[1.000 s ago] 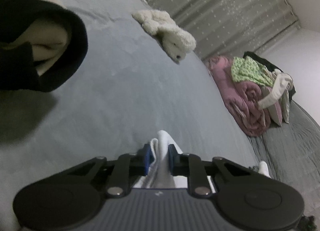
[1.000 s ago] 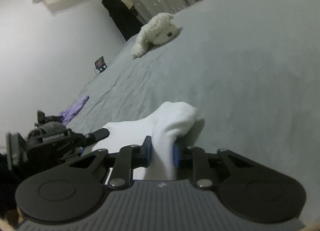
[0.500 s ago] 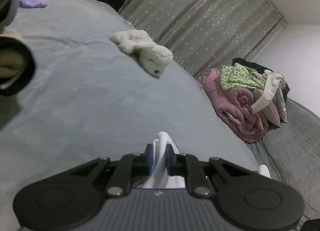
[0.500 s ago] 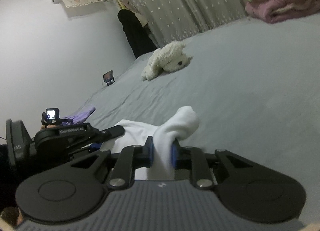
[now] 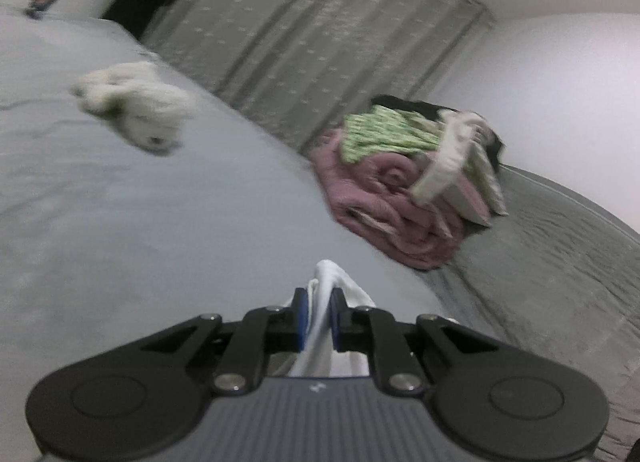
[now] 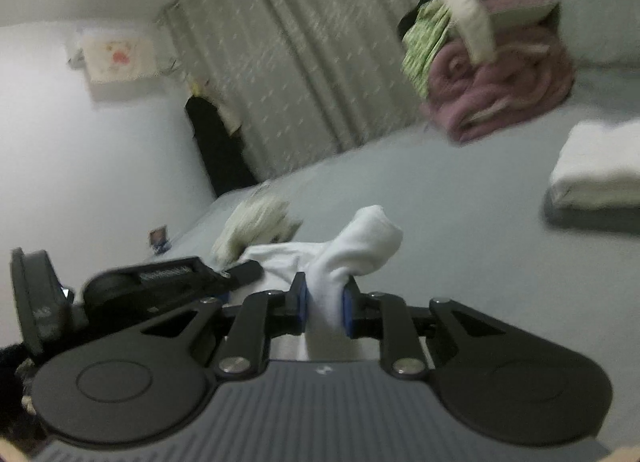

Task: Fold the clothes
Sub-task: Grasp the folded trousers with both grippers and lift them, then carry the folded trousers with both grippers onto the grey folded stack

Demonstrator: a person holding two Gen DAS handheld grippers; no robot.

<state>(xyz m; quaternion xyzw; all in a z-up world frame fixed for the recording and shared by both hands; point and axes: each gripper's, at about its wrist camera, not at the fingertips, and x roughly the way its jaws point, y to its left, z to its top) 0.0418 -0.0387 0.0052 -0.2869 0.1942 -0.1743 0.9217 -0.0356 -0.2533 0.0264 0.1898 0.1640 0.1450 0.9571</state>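
Your left hand-held gripper (image 5: 319,316) is clenched on one end of the white garment (image 6: 352,250), your right hand-held gripper (image 6: 325,304) on the other. It hangs above the grey bed (image 5: 120,230), long axis stretched side to side between both grippers, bunched ends poking forward.

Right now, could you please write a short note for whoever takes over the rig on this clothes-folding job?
Left gripper: shut on one end of the white garment, cloth pinched between its fingers.
Right gripper: shut on another bunched part of the same garment, which stretches across to the left gripper.
The garment is held over the grey bed. A folded white piece lies on the bed to the right.
Done: both ends gripped.
Left: lay it down, fold it, then set it by the folded piece. The pink and green pile looks unsorted.
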